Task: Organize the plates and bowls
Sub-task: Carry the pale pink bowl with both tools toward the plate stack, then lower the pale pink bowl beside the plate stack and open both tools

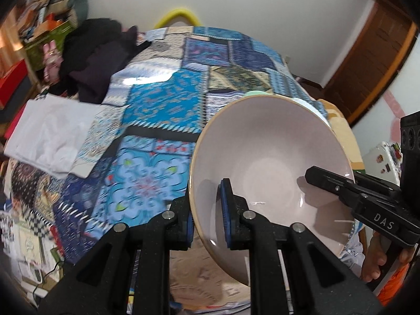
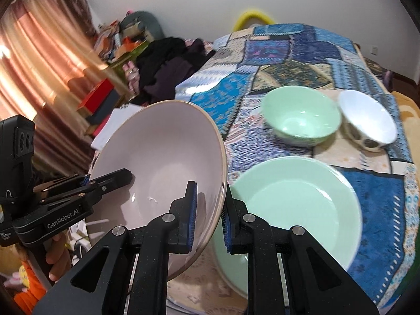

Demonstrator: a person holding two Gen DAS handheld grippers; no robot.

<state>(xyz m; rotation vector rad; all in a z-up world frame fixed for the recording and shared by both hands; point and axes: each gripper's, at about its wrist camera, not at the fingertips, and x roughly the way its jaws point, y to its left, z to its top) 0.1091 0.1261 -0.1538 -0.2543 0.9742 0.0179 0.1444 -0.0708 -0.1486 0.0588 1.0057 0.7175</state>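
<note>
A large pale pink bowl (image 1: 273,162) with a tan rim hangs tilted above the patchwork cloth, held from both sides. My left gripper (image 1: 207,210) is shut on its left rim, one blue pad inside and one outside. My right gripper (image 2: 208,210) is shut on the opposite rim of the same pink bowl (image 2: 162,157). In the left wrist view the right gripper (image 1: 312,176) reaches in from the right. On the cloth in the right wrist view lie a wide green plate (image 2: 294,210), a green bowl (image 2: 299,115) and a white bowl (image 2: 367,120) with dark spots outside.
A patchwork tablecloth (image 1: 162,110) in blues covers the table. White folded paper (image 1: 50,136) lies at its left edge, dark clothes (image 1: 94,52) behind it. A curtain (image 2: 39,60) and cluttered boxes stand left. A hand (image 2: 56,260) grips the left tool's handle.
</note>
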